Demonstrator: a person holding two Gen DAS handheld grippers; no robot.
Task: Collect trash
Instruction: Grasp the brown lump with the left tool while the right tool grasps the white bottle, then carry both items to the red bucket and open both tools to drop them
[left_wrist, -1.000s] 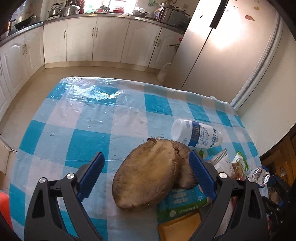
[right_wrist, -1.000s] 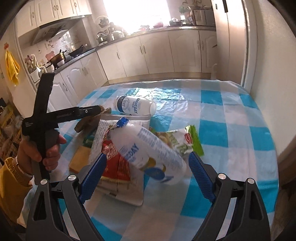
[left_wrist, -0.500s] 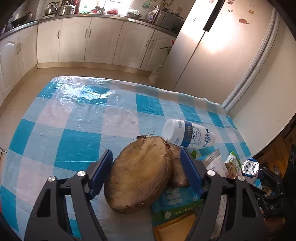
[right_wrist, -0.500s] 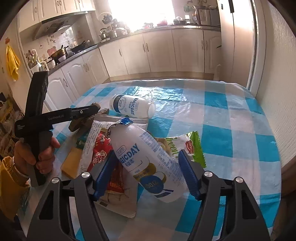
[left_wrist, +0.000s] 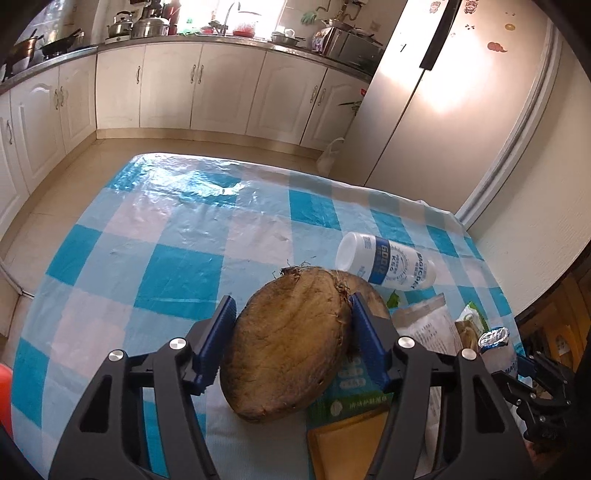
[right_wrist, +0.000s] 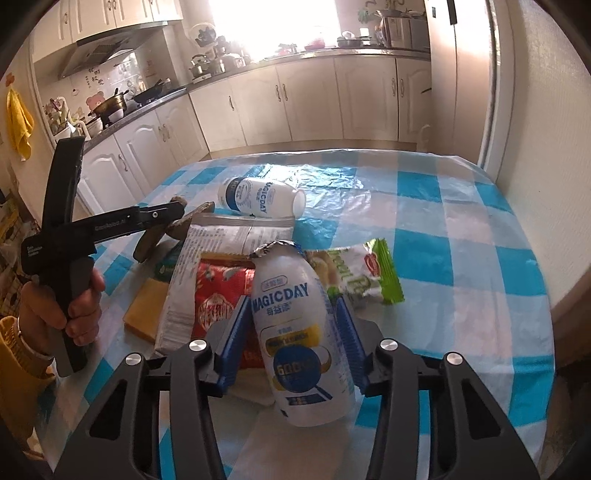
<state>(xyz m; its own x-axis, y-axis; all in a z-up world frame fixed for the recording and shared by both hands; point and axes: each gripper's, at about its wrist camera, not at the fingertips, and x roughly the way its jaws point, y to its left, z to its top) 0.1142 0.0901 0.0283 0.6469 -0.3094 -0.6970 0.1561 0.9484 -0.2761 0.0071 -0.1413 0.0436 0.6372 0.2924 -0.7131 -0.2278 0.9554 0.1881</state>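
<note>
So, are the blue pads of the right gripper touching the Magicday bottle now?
Touching. In the right wrist view, both pads of the right gripper press against the sides of the Magicday bottle, with no gap on either side.

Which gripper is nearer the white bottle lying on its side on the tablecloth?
Left. The left gripper, closed on the brown husk, sits just short of the lying bottle. The right gripper holds another bottle farther back, across the wrappers.

white cabinets (left_wrist: 166, 88), sunlit window (right_wrist: 273, 26), fridge (left_wrist: 436, 110)
</note>
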